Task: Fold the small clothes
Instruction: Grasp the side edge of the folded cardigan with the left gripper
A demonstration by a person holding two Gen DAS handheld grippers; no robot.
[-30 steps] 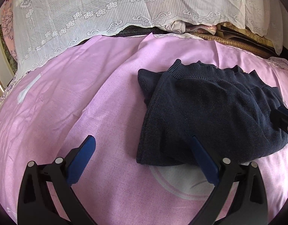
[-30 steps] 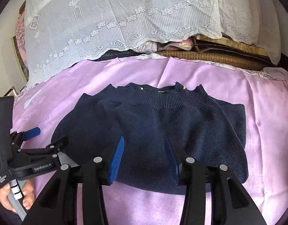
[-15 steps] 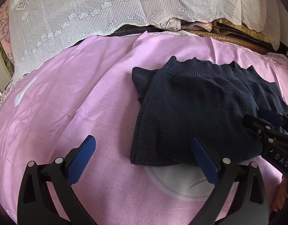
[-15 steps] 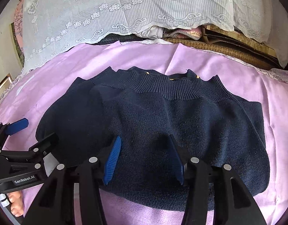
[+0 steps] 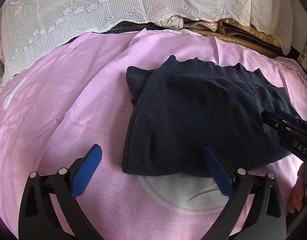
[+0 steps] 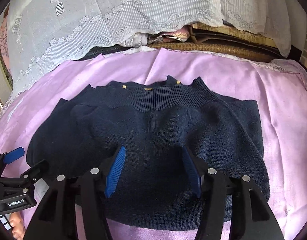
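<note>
Two sets of tongs are in play, and both stand open with nothing gripped. The right tongs have just been widening their jaws over the last second and have moved in closer above the sweater; knit shows between the blue pads, but they do not press on it. The left tongs gape wide as before, one pad over the sheet, the other at the sweater's near hem.

The sweater lies folded on the pink sheet of the bed, ribbed collar toward the lace cover, a layer doubled over so an under-edge peeks out on its left.

I judge the last fold has been let go and now sits on its own. What remains is likely a final halving or a tidy-up, though the loose knit may creep open.
</note>
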